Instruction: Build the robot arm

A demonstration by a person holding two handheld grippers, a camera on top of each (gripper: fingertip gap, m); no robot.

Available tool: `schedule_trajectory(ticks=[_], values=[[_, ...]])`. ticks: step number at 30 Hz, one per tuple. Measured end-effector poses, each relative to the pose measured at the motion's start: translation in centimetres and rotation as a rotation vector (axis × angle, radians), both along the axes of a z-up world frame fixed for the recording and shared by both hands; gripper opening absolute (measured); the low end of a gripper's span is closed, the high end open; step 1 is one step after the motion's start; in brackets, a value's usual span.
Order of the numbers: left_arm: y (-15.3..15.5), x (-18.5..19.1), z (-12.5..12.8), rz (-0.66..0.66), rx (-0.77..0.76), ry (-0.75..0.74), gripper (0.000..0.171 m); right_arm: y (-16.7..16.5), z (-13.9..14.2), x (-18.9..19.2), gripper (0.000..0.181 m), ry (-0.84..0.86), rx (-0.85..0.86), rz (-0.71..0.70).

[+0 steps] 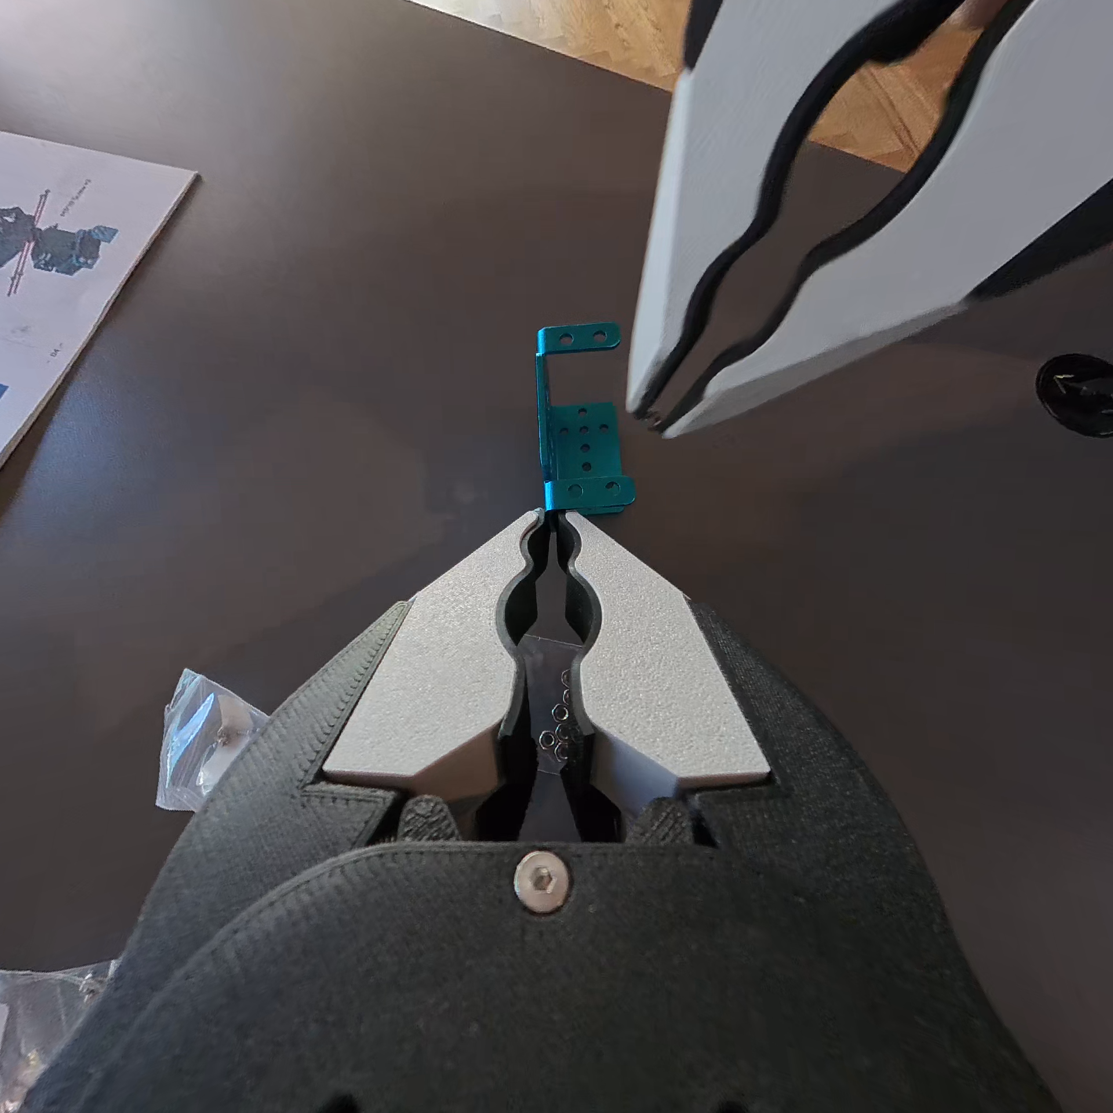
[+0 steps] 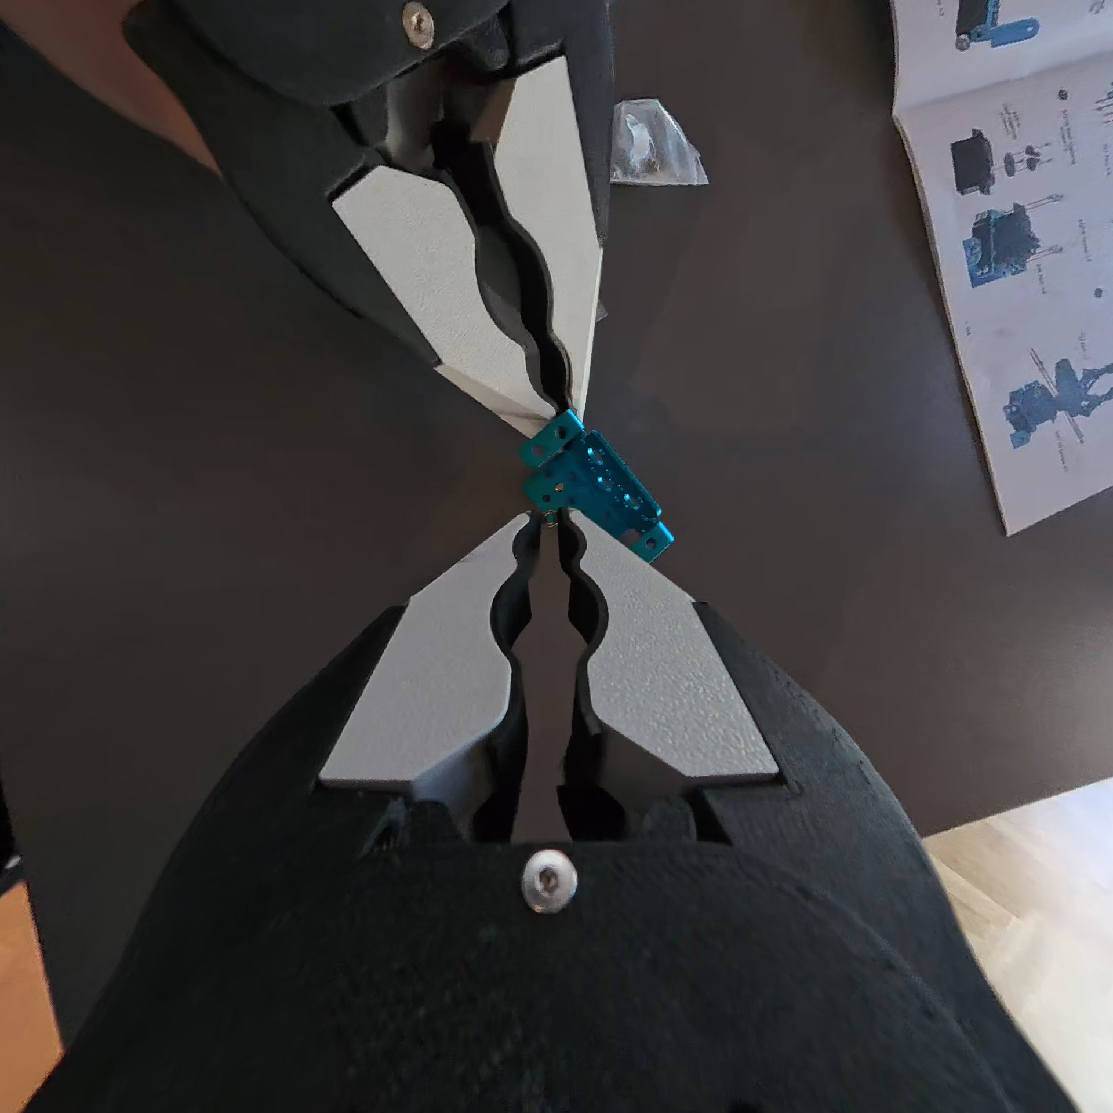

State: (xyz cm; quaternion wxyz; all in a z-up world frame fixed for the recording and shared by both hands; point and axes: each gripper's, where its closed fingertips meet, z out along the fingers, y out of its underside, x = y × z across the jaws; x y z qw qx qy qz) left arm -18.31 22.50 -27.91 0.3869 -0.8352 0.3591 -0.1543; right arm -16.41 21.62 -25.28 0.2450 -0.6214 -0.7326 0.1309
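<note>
Left tongs (image 1: 551,517) pinch blue bracket (image 1: 581,421) edge; right tongs (image 2: 545,519) pinch nut (image 2: 549,518).

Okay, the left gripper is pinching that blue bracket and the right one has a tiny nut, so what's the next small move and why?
Probably ease the right gripper forward so its small nut meets a hole in the blue bracket, which the left gripper holds clamped. The nut hangs just short of the bracket's perforated face, apparently not touching.

Dark brown matte table (image 1: 337,337) carries an open white printed instruction booklet (image 2: 1024,259), crinkled clear plastic bags of small hardware (image 2: 653,144), and a round black object (image 1: 1078,394) near the edge.
</note>
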Motion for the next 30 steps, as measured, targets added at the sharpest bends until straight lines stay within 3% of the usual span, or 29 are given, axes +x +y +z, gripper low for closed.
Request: schedule_trajectory(ticks=[15, 30], values=[[0.0, 0.0, 0.0, -0.004, 0.012, 0.011, 0.001, 0.7, -2.8, -1.3, 0.005, -0.067, 0.012, 0.038], [0.0, 0.0, 0.0, -0.003, 0.014, 0.012, 0.001, 0.8, -2.9, -1.3, 0.007, -0.062, -0.009, 0.034]])
